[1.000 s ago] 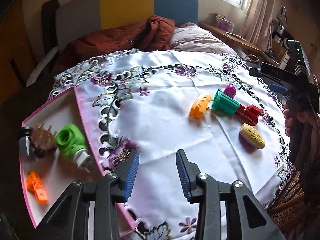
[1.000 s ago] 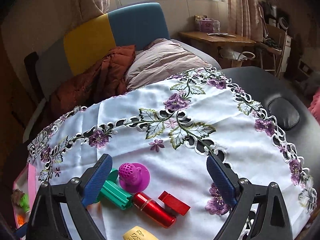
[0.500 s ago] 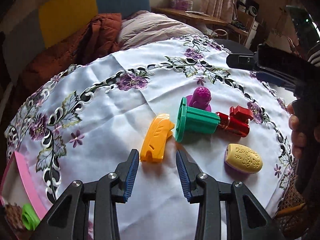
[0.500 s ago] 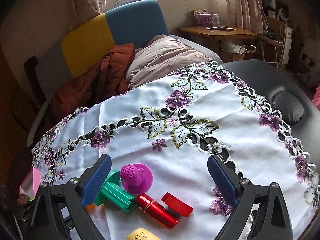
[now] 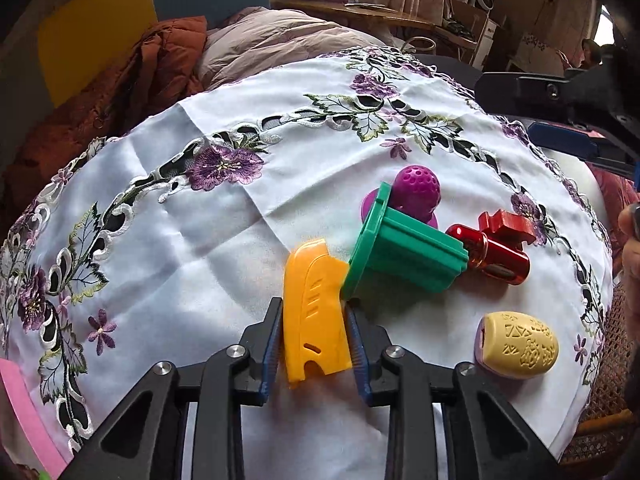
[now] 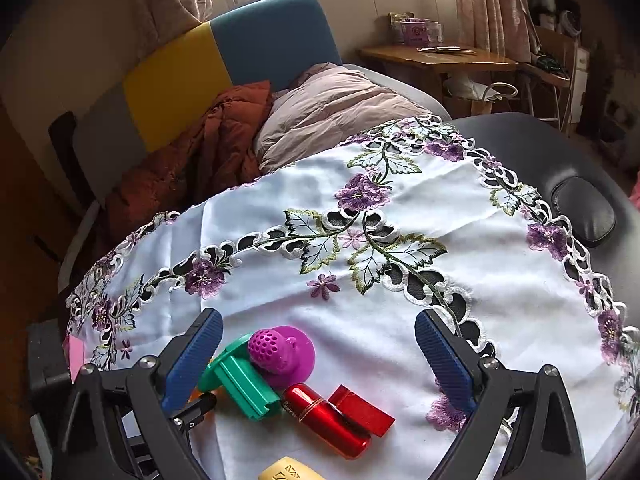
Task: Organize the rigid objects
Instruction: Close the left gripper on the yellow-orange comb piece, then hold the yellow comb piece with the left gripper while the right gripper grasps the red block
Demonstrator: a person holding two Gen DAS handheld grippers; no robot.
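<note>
left gripper [image 5: 314, 330]: its blue ribbed fingers [image 5: 273, 344] have just been closing in on the flat orange plastic clip-shaped piece [image 5: 316, 312]. The piece sits right between them and both pads look pressed to its sides, so it's pinched narrow.

orange piece: lying on the white embroidered tablecloth with purple flowers [image 5: 192, 248]; its far end touches the flange of the green ribbed plastic cylinder [image 5: 400, 256].

green cylinder: on its side, landmark for everything else. The purple knobbly rubber plunger-shaped thing [image 5: 416, 192] is right behind it, touching it. The shiny red metal tube [image 5: 492, 252] butts against its narrow end, with a red plastic block [image 5: 506, 224] just past that.

yellow egg-shaped piece with patterned cutouts [image 5: 520, 344]: nearer the camera than the green cylinder, off to its right, not touching anything.

right gripper [image 6: 320, 356]: fingers spread wide, nothing between the pads. It hangs over the same cluster, the green cylinder just inside its left-hand finger.

pink edge of a tray [image 5: 24, 408]: far left of the green cylinder, at the tablecloth's border, mostly out of frame.

tabletop: dark padded surface [image 6: 552, 152] peeking out from under the cloth, well beyond the cylinder.
</note>
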